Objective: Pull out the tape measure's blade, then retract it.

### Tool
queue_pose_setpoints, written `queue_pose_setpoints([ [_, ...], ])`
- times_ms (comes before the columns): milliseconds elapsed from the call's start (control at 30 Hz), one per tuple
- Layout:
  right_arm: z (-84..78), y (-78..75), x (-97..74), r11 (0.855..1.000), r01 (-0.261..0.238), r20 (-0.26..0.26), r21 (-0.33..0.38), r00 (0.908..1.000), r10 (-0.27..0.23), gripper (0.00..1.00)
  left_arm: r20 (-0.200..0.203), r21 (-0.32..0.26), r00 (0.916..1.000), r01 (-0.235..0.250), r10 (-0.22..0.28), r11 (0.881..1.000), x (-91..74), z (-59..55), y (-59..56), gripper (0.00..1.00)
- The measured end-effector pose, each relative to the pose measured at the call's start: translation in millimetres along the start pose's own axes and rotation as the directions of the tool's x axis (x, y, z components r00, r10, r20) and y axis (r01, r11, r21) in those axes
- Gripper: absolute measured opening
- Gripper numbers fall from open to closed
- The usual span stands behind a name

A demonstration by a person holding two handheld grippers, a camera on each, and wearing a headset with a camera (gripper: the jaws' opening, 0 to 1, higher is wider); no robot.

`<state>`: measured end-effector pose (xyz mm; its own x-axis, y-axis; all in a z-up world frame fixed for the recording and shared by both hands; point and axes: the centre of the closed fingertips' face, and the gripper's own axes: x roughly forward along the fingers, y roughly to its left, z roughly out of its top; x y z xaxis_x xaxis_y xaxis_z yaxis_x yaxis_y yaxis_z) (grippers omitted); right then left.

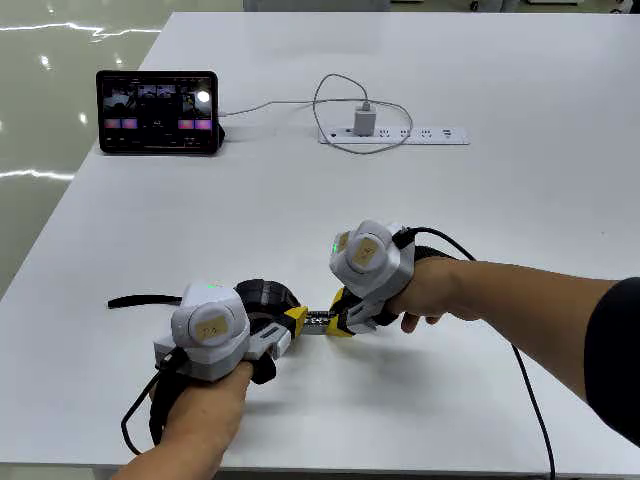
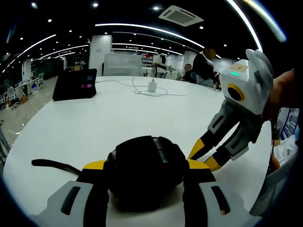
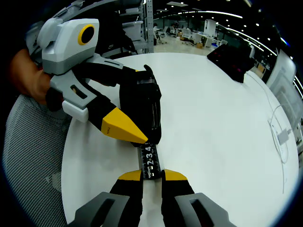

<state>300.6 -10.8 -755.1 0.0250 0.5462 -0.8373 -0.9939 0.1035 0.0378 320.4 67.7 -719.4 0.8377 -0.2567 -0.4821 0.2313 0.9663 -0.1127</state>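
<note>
L gripper [image 2: 147, 165] fingers clamp the tape measure case [image 3: 141, 99] — rigid. R gripper [image 3: 152, 176] fingers pinch the blade [image 3: 149, 161] between their tips — thin, likely springy, slick; best held near its end.

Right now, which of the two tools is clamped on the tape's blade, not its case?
The right tool: its yellow tips pinch the numbered blade, while the left tool grips the black case.

The left tool [image 1: 288, 326] and right tool [image 1: 338, 316] were pale grey, rounded shells with black jaws tipped in yellow, each carried a tan square sticker [image 1: 211, 326] and trailed a black cable [image 1: 531, 402], and the right arm [image 1: 520, 300] wore a dark sleeve [image 1: 615, 350].
</note>
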Motion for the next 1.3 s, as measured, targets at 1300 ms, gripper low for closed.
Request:
queue_pose_setpoints([
  [1300, 17.8, 3.5, 10.3, 1.000, 0.003, 0.035, 0.005, 0.9994, -0.003, 0.11, 0.003, -0.027, 1.0000, 0.004, -0.004, 1.000, 0.4, 0.6, 1.2, 0.59],
])
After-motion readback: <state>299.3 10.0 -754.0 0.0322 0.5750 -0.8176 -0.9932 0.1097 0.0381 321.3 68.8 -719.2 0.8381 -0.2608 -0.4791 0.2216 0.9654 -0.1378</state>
